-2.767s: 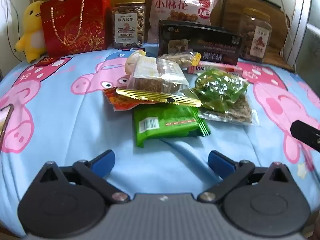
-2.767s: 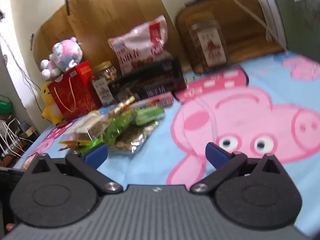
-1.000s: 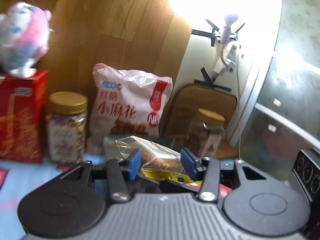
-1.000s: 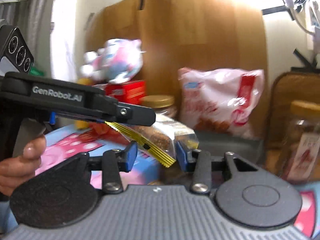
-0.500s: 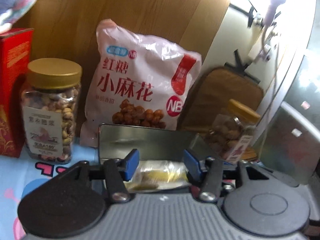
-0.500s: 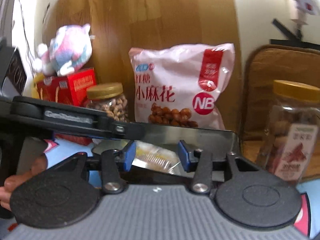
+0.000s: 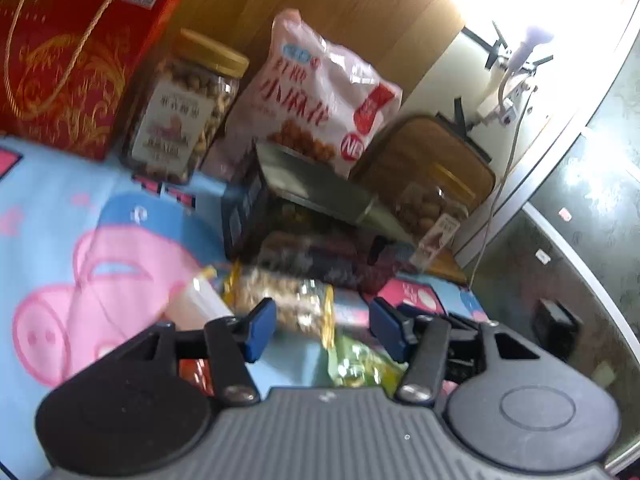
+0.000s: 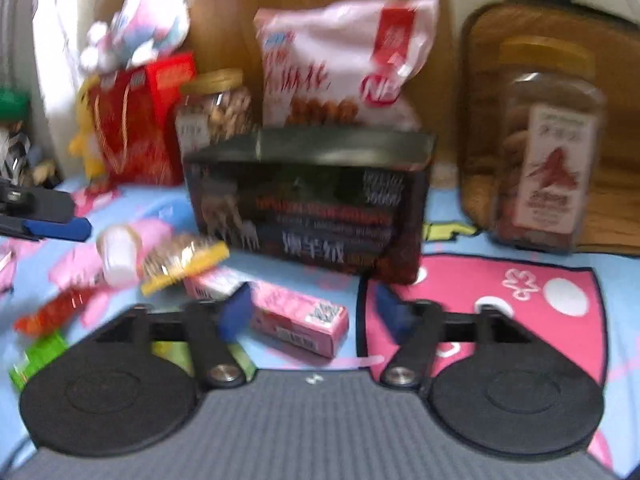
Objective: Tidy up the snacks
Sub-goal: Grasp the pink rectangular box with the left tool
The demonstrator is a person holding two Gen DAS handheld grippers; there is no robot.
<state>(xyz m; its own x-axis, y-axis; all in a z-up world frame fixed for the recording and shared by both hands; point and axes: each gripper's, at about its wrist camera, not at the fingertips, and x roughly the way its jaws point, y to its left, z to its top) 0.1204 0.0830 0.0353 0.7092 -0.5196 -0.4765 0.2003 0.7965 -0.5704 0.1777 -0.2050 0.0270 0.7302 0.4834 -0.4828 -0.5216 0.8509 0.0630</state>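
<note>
step: fetching next snack for the dark box [image 8: 308, 204] | left gripper [image 7: 322, 330]: jaws just widened, empty, clear packet [image 7: 282, 300] lies beyond them on the sheet | right gripper [image 8: 308, 314]: jaws just sprang wide, empty, over the pink carton [image 8: 298, 320] | advice: I'd straddle the carton across its narrow side, squeeze only once both pads flank it.

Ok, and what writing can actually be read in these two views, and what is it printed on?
"NB": round red mark on the pink snack bag.
"小麻花": large red characters on the same bag, blurred but legible.
"澳羊绒": white characters low on the front of the dark box.
Too blurred to read: the labels on the nut jar and the biscuit jar, the tag on the red gift bag, and the print on the small pink box.
</note>
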